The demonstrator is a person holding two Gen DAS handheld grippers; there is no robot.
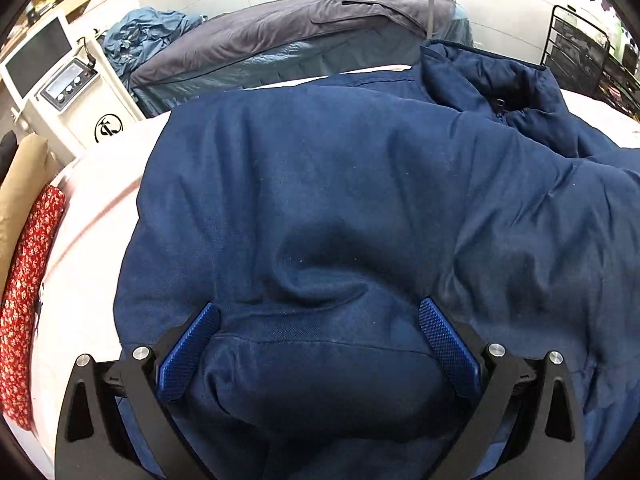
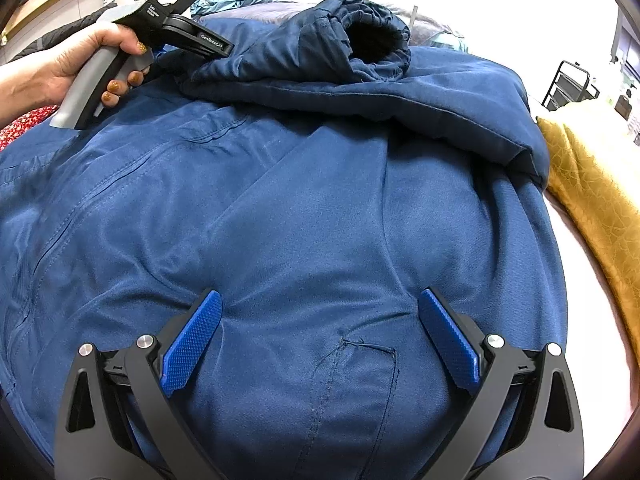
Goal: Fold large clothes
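Your navy jacket [image 1: 320,184] lies spread over the pale worktop [image 1: 80,288] and fills most of both wrist views. Your left gripper [image 1: 319,312] sits low over it with its blue pads spread wide, a bulged fold of the cloth lying between them but not pinched. Your right gripper [image 2: 320,304] is also wide apart, resting over the jacket just above a stitched pocket seam [image 2: 368,346], holding nothing. In the right wrist view, a sleeve [image 2: 320,56] is folded across the top of the jacket, its dark cuff opening facing up. Your left hand [image 2: 80,60] grips the grey handle of its device at the jacket's far left edge. A mustard cloth [image 2: 592,184] lies beside the jacket on the right; a red floral cloth [image 1: 28,280] lies along the left edge of the worktop.
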